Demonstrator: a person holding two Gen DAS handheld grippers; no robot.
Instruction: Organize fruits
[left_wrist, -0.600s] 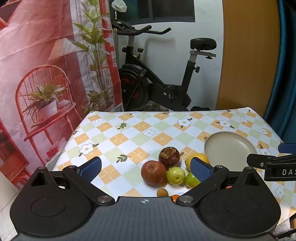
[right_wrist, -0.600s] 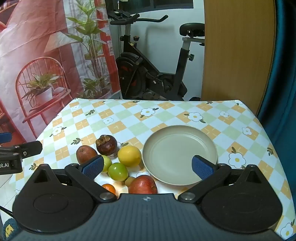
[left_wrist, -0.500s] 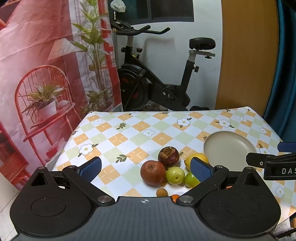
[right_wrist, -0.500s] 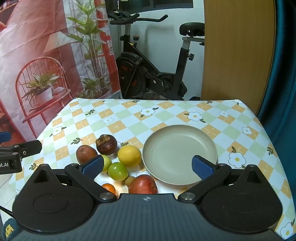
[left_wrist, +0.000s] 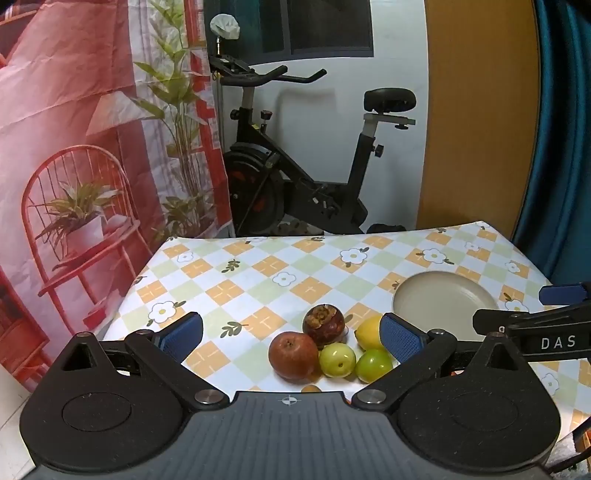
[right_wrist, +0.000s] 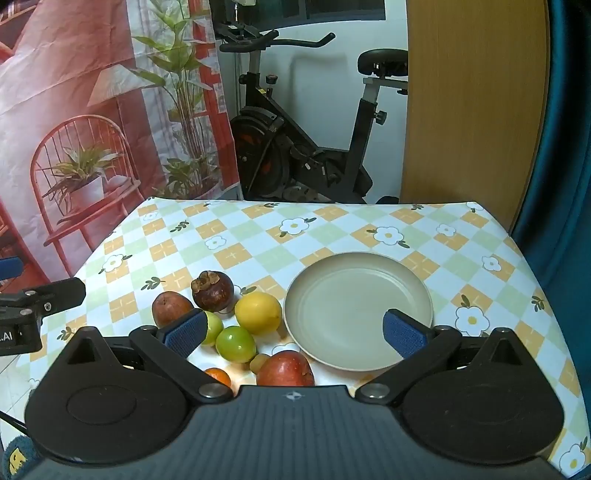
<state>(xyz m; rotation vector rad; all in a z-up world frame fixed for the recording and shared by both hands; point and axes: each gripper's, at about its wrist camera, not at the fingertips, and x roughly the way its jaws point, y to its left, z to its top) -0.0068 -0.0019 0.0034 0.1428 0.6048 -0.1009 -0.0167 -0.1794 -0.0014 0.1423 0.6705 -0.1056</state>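
A cluster of fruit lies left of an empty beige plate (right_wrist: 357, 309) (left_wrist: 445, 301): a mangosteen (right_wrist: 212, 290) (left_wrist: 323, 325), a brownish-red apple (right_wrist: 171, 308) (left_wrist: 293, 355), a lemon (right_wrist: 258, 312) (left_wrist: 367, 333), two green fruits (right_wrist: 235, 344) (left_wrist: 337, 360), a red apple (right_wrist: 285, 370), a small orange fruit (right_wrist: 218, 376) and a small brown fruit (right_wrist: 259, 362). My left gripper (left_wrist: 291, 336) is open and empty above the fruit's near side. My right gripper (right_wrist: 293, 332) is open and empty, spanning fruit and plate.
The table has a checked flower-print cloth (right_wrist: 332, 229). An exercise bike (right_wrist: 295, 147) stands behind the far edge. A printed backdrop (right_wrist: 92, 129) hangs at the left, a wooden panel (right_wrist: 472, 103) and a blue curtain at the right.
The left gripper view has shifted slightly, showing less of the small fruits at the near edge. The right gripper and all fruit stay where they were.
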